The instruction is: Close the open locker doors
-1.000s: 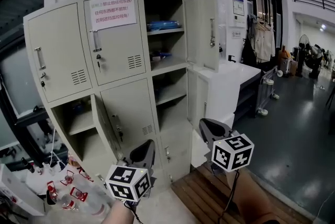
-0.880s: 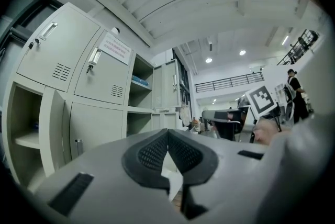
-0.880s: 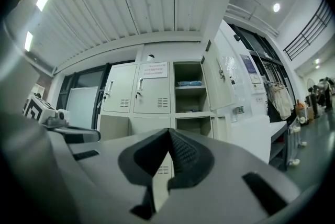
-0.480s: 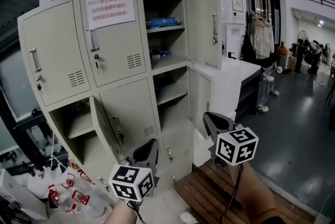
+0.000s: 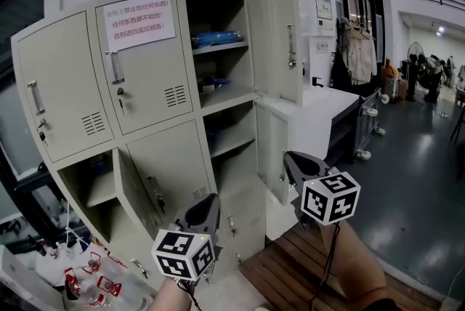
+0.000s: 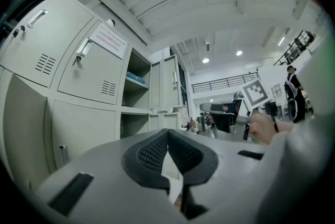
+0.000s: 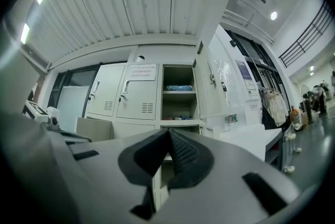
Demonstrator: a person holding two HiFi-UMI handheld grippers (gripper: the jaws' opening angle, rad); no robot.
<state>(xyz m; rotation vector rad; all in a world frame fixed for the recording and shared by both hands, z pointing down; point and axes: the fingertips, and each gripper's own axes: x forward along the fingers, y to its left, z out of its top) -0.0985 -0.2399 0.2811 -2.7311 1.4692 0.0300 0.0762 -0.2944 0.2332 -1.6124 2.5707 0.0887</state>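
Head view has your left gripper low at centre and your right gripper to its right and a little higher, both aimed about level at the locker. In the left gripper view its fingers are pressed together at the tips with nothing between them. In the right gripper view the other fingers are likewise pressed together and hold nothing. Neither gripper touches the locker. Three doors stand open. The top door is well above your right fingers, swung out to the right with its handle facing you. The compartment it leaves open holds a blue item on a shelf. The middle door shows nearly edge-on just left of your right fingers and beyond them, with a bare shelf in the compartment beside it. The low door hangs out to the left of your left fingers, at about their height. The other doors, up and left of both sets of fingers, are closed, and one carries a notice with red print. A white bench stands against the locker's right side, beyond your right fingers. Wooden slats lie on the floor beneath them.
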